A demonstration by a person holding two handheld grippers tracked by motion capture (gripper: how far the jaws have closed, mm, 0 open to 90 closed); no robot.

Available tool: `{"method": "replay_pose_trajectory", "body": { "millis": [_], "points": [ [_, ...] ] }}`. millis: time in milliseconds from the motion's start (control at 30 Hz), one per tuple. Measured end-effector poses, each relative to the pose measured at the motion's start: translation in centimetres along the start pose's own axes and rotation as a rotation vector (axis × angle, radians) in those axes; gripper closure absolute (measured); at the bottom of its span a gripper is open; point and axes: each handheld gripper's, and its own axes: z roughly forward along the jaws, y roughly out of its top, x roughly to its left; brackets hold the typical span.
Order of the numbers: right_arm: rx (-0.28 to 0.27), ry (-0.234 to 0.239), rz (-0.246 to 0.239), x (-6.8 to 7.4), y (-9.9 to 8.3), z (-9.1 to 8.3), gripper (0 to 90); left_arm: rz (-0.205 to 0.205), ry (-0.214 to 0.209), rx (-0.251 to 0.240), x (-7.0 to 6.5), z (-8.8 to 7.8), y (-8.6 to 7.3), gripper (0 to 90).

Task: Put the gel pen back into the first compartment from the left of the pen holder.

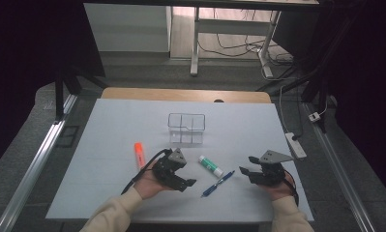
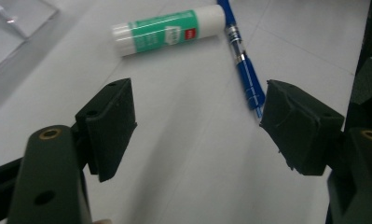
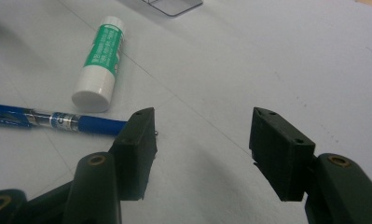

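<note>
I hold my left gripper point(image 1: 186, 183) low over the white table point(image 1: 108, 125), near its front edge and a little left of the middle. Its jaws are spread with nothing between them, only bare table surface showing in the gap in the left gripper view point(image 2: 197, 126). They point to the right, toward the blue pen point(image 1: 217, 183), which lies slanted just beyond them, its tip toward the front edge. In the left gripper view the pen point(image 2: 244, 70) runs past the tip of one black pad point(image 2: 295, 121) without clearly touching it.

The glue stick point(image 1: 210, 165), white with a green label, lies just behind the pen, its cap end close to the pen's upper end; in the right gripper view the glue stick point(image 3: 99, 60) rests just beside the pen point(image 3: 58, 120), and I cannot tell whether the two touch.

My right gripper point(image 1: 245, 171) is near the front right part of the table, jaws aimed left toward the pen and held apart, empty, as the right gripper view point(image 3: 202, 126) shows.

An orange highlighter point(image 1: 140, 153) lies to the left of my left hand point(image 1: 149, 181). A clear plastic organizer point(image 1: 186, 128) with compartments stands toward the middle of the table, behind the glue stick and well apart from both grippers.
</note>
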Motion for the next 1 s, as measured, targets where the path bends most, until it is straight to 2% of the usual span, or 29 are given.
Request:
{"method": "replay_pose_trajectory", "body": {
  "millis": [200,433,667,1000],
  "points": [
    [0.002,-0.005,0.0,-0.1,0.0,0.0,41.0,0.032,-0.023,0.035,-0.9,1.7,1.2,28.6],
    [0.006,-0.009,0.001,-0.1,0.0,0.1,41.0,0.032,-0.043,0.076,-1.5,3.2,2.2,32.5],
    [0.013,-0.012,-0.003,-0.1,-0.1,0.2,41.0,0.056,-0.063,0.123,-2.2,4.7,3.4,35.7],
    [0.022,-0.018,-0.001,-0.2,-0.1,0.2,41.0,0.049,-0.075,0.164,-2.7,6.7,4.5,38.7]
  ]
}}
